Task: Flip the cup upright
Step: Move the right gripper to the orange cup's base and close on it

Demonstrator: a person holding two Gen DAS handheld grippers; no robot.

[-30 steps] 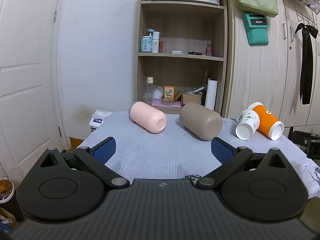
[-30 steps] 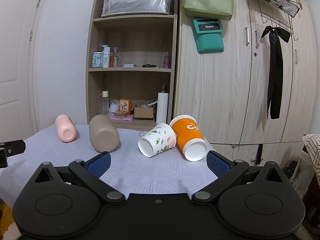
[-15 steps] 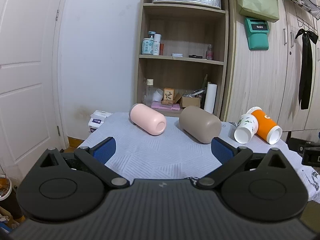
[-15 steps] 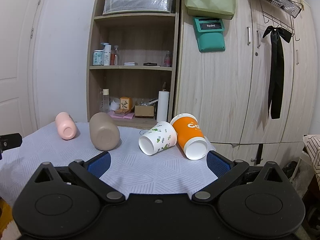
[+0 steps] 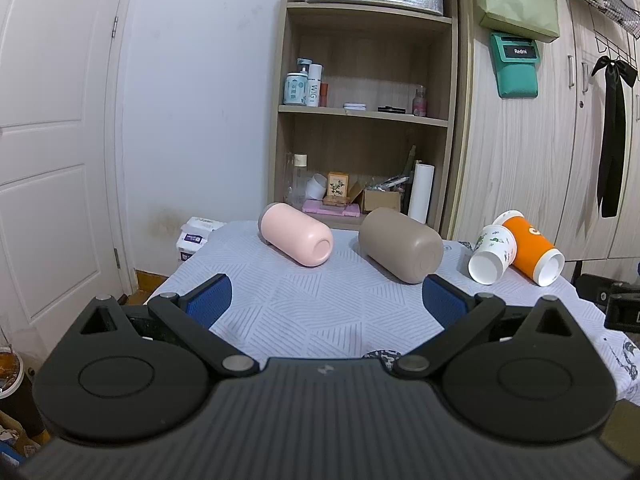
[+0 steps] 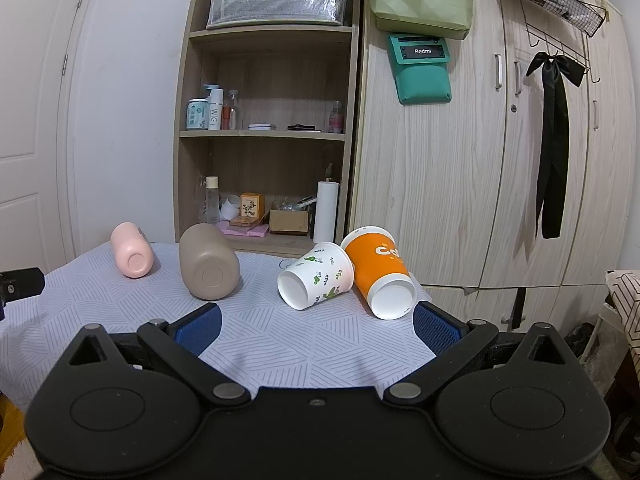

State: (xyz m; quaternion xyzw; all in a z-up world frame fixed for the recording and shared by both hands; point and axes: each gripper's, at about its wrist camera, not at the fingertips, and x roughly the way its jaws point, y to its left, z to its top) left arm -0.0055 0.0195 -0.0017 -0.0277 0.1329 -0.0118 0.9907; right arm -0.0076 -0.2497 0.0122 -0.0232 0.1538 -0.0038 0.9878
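Observation:
Several cups lie on their sides on the cloth-covered table (image 5: 320, 312). A pink cup (image 5: 298, 236) (image 6: 131, 250) lies far left, a taupe cup (image 5: 402, 245) (image 6: 208, 264) beside it, then a white patterned paper cup (image 5: 491, 254) (image 6: 316, 276) touching an orange paper cup (image 5: 534, 254) (image 6: 380, 268). My left gripper (image 5: 326, 300) is open and empty, short of the pink and taupe cups. My right gripper (image 6: 316, 326) is open and empty, short of the two paper cups.
A wooden shelf unit (image 6: 272, 128) with bottles and boxes stands behind the table, a wardrobe (image 6: 500, 160) to its right, a white door (image 5: 52, 160) at left. A tissue pack (image 5: 196, 234) sits by the table's far left corner.
Both grippers have risen and pulled back slightly, so the cups sit a little lower and smaller in view. No cup has moved.

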